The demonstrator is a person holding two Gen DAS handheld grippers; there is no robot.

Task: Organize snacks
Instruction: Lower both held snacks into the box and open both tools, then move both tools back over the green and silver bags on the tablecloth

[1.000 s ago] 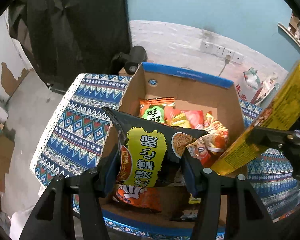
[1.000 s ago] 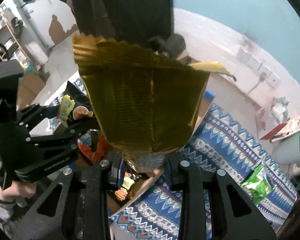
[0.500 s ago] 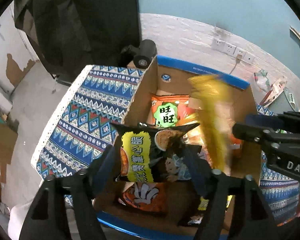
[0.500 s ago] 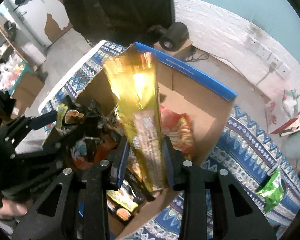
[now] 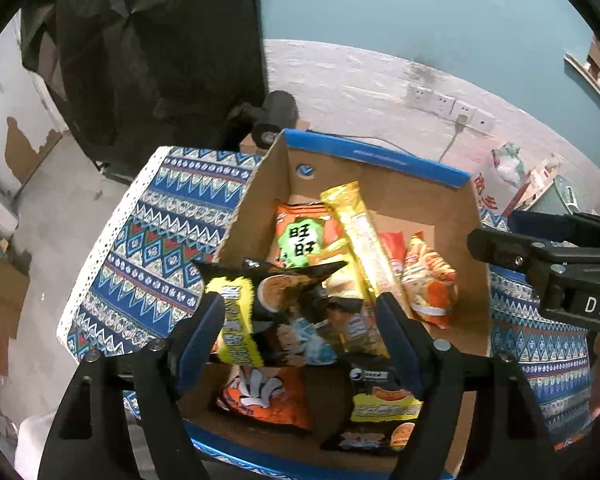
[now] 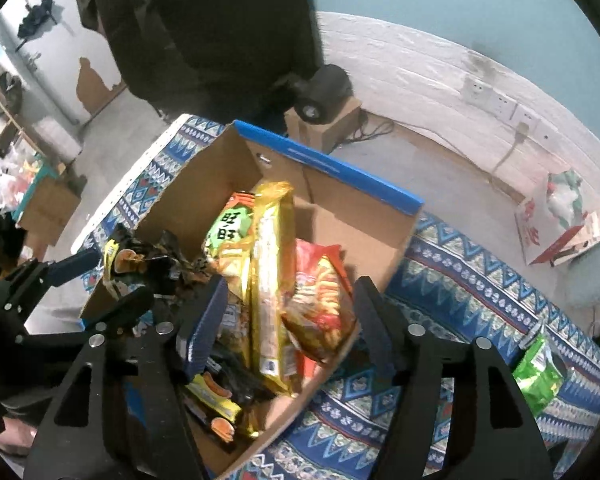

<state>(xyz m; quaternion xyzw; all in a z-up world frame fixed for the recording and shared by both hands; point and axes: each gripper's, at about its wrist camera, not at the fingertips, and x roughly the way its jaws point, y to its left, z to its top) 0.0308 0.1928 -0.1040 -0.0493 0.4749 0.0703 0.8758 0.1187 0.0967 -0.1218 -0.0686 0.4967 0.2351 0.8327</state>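
Green packet (image 6: 540,376) partly hidden.

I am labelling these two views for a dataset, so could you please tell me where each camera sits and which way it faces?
Left wrist: on the left gripper, looking steeply down into the cardboard box; its opening jaws flank the black and yellow bag; the right gripper shows at right.
Right wrist: on the right gripper, looking down into the box from its right; its opening jaws stand apart from the gold packet; the left gripper shows at left.
Shared: box, gold packet, patterned cloth.
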